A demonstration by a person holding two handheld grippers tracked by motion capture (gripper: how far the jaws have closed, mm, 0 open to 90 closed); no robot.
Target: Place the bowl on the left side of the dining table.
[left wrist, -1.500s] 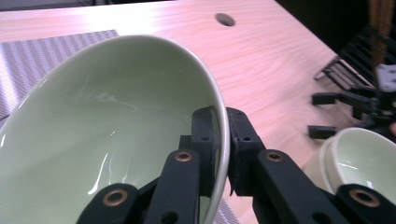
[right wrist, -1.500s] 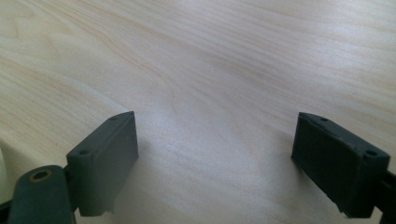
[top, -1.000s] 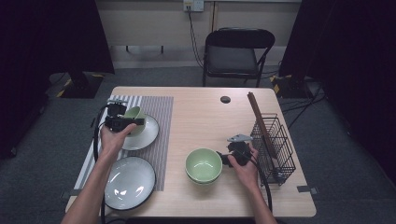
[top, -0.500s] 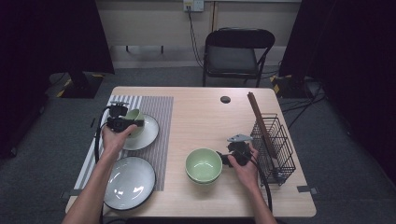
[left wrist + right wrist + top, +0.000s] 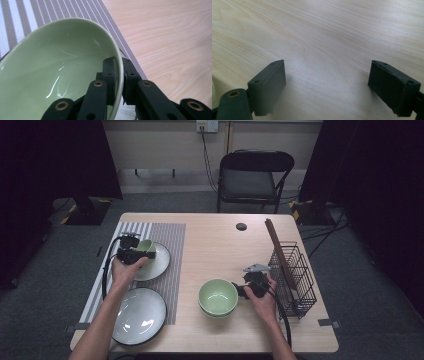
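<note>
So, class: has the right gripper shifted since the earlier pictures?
No. In the high view the right gripper sits as before between the green bowl and the wire basket, jaws open.

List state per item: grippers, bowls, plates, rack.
Left gripper: shut on small bowl's rim.
Small bowl: tilted, held over the far plate.
Right gripper: open, nothing between fingers, beside big bowl.
Big bowl: upright, empty, on table.
Near plate: flat, empty, partly on mat.
Rack: upright, no dishes inside.
</note>
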